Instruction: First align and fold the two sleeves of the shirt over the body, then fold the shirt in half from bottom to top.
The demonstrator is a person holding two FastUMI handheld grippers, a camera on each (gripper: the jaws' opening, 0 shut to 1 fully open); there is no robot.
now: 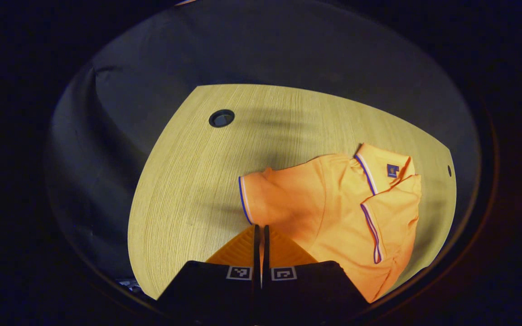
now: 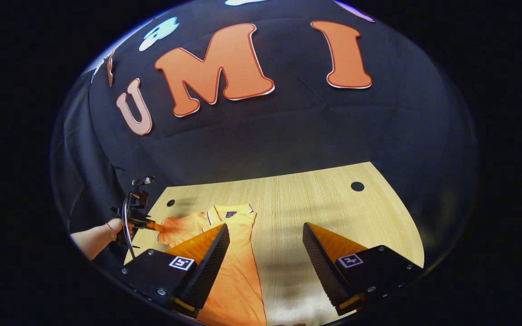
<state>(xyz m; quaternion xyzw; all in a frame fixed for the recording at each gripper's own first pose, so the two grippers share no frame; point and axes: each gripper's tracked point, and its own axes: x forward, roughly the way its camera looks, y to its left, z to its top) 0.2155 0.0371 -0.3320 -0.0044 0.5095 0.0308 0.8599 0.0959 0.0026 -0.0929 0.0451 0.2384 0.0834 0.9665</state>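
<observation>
The table (image 1: pixel 188 181) spread ahead of both grippers, with the orange shirt (image 1: pixel 333 208) lying on it ahead and right of the left gripper (image 1: pixel 261 235). One sleeve (image 1: pixel 390 217) already lay over the body. The other sleeve (image 1: pixel 265 194) sat just beyond the left gripper's tips; its fingers were nearly together, and whether cloth was caught between them could not be told. The right gripper (image 2: pixel 265 240) hovered wide open, empty, the shirt to its left. Judged step: folding the second sleeve, which next called for carrying its cuff across the body.

One orange shirt (image 1: pixel 333 203) lies on one wooden surface (image 1: pixel 188 181). Two round holes (image 1: pixel 221 118) pierce it, perhaps three. Two tongs (image 2: pixel 265 235).
</observation>
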